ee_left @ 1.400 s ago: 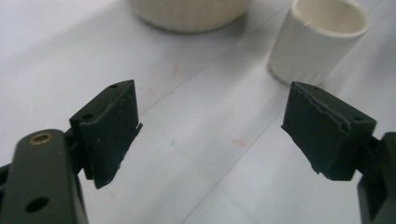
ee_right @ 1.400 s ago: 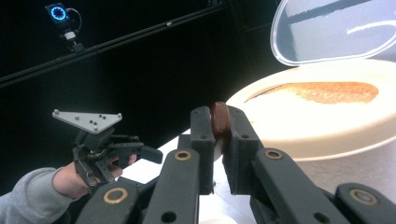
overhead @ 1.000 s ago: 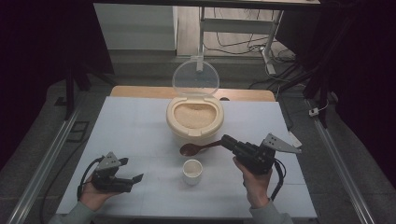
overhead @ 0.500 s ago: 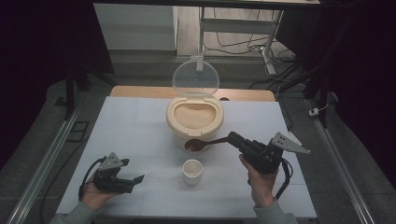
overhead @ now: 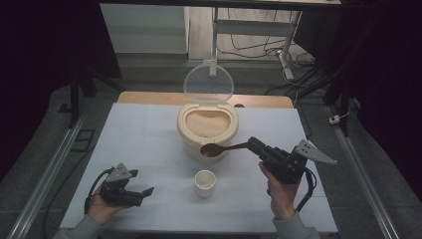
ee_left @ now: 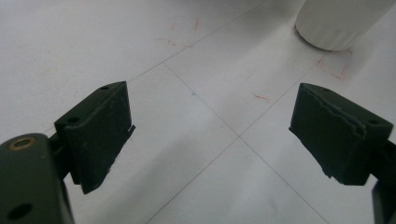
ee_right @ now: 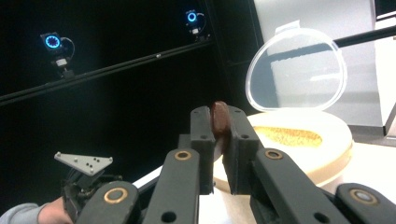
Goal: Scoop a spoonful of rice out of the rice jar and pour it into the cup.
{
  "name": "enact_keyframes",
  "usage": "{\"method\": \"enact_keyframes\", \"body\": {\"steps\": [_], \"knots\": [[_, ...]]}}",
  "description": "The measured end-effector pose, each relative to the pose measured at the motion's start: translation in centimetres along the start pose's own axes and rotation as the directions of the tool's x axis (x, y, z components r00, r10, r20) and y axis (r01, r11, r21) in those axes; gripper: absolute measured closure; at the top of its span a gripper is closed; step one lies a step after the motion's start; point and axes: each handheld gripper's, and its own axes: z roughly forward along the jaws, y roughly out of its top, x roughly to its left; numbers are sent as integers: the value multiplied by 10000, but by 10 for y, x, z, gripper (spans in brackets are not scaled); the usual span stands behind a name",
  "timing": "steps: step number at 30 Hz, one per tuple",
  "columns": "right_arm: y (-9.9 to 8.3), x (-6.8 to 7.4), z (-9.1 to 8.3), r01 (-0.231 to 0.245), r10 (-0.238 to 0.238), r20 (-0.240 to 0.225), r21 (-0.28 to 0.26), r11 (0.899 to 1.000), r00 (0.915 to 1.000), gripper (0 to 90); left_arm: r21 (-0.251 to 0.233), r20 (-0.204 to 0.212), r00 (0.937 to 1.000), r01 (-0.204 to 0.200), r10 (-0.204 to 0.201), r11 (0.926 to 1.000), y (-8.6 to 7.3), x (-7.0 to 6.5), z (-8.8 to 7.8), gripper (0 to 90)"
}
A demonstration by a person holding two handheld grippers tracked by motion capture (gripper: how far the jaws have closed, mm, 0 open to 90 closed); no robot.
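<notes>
A beige tub (overhead: 206,130) of tan grains stands at mid-table, its clear lid (overhead: 208,82) hinged upright behind it. My right gripper (overhead: 253,145) is shut on the handle of a dark brown spoon (overhead: 215,149), whose bowl hangs in front of the tub's near wall. Seen from the right gripper view, the spoon (ee_right: 219,116) stands edge-on, pinched by my right gripper (ee_right: 219,127), with the tub (ee_right: 327,149) and lid (ee_right: 296,70) beyond. A small white cup (overhead: 204,182) sits nearer me. My left gripper (overhead: 143,194) rests open on the table, left of the cup (ee_left: 341,23).
The white table top (overhead: 139,139) carries thin grid lines and faint red marks (ee_left: 262,97). Metal rails (overhead: 50,174) run along both sides. A wooden board edge (overhead: 149,97) lies behind the table. The other hand and its gripper (ee_right: 84,184) appear low at left in the right gripper view.
My right gripper has drifted slightly up and right with the spoon, lifting its bowl a little nearer the tub. The left gripper has stayed put.
</notes>
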Motion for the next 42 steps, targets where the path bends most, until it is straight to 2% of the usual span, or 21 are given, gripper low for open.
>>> {"method": "enact_keyframes", "body": {"steps": [9,12,14,21,29,37,40,42], "knots": [[11,-5,11,91,-86,278,-161,9998,9996,833,-9,53,10000,-37,37,10000,1,0,1,128],[19,-9,14,163,-151,528,-230,9996,9985,834,31,107,9999,-50,50,10000,1,-1,1,128],[26,-18,17,172,-140,876,-354,9992,9961,834,42,111,9999,-62,62,10000,1,-1,2,129],[31,-33,30,106,-62,1471,-290,9995,9891,833,64,134,9998,-113,113,9999,1,-2,2,129],[33,-38,48,453,-467,2008,116,9989,9785,833,103,181,9997,-159,157,9998,2,-3,3,131],[34,-38,66,1272,-1444,2678,806,9886,9526,833,115,162,9997,-195,193,9997,2,-3,3,131],[37,-36,72,1617,-1835,2877,979,9820,9400,833,135,170,9997,-188,186,9997,2,-3,3,131],[39,-34,75,1860,-2129,3051,1148,9758,9282,833,134,166,9997,-188,186,9997,2,-3,4,131]]}}
